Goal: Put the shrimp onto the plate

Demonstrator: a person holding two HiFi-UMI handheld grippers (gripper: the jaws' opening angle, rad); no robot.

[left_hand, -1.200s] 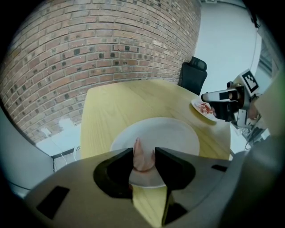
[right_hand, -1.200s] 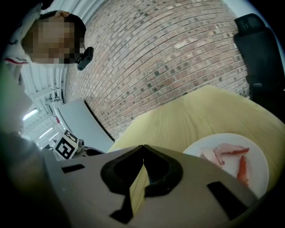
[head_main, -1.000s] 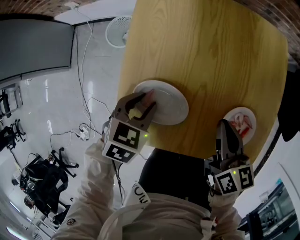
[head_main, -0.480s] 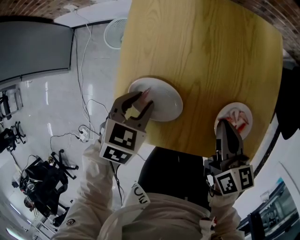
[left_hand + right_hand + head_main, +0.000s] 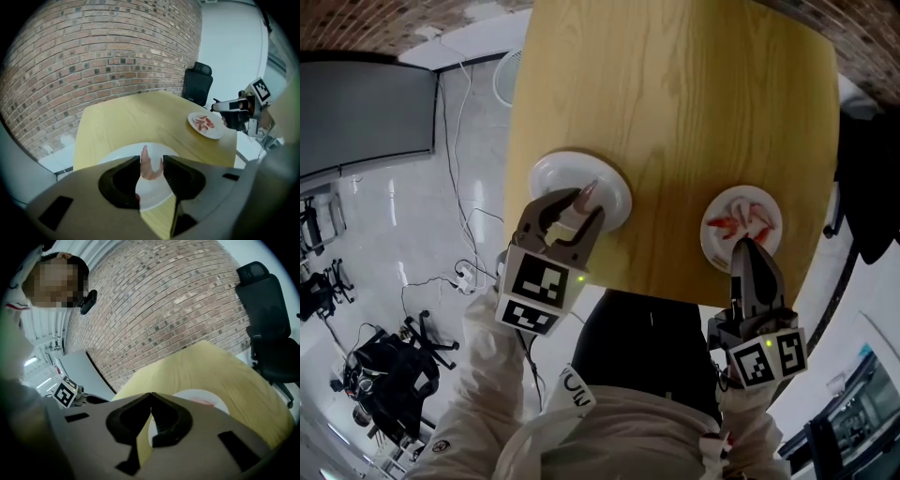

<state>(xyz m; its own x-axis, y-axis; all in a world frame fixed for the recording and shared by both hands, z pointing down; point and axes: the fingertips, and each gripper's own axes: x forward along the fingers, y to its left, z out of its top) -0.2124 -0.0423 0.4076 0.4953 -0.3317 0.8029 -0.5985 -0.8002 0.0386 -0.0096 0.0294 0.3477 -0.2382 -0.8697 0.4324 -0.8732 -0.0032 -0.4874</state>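
Observation:
A pink shrimp [image 5: 586, 194] [image 5: 149, 166] is pinched between the jaws of my left gripper [image 5: 583, 202] [image 5: 152, 158], which is shut on it. The shrimp hangs over a bare white plate [image 5: 546, 172] [image 5: 117, 154] at the near left of the wooden table [image 5: 675, 112]. A second white plate [image 5: 713, 251] [image 5: 213, 134] [image 5: 187, 394] at the near right holds several red shrimp [image 5: 739, 223] [image 5: 204, 123]. My right gripper [image 5: 752, 249] [image 5: 151, 393] is shut and holds nothing, its tips at the near rim of that plate.
The table's near edge runs just under both grippers. A brick wall [image 5: 93, 51] stands behind the table. A black office chair [image 5: 267, 319] [image 5: 197, 84] is at the far right. A fan [image 5: 511, 80], cables and a grey desk [image 5: 366, 103] are on the left.
The head view has swung, so the table sits further left in it. My left gripper with the shrimp has gone from the plate's left edge to over its near middle. My right gripper stays shut.

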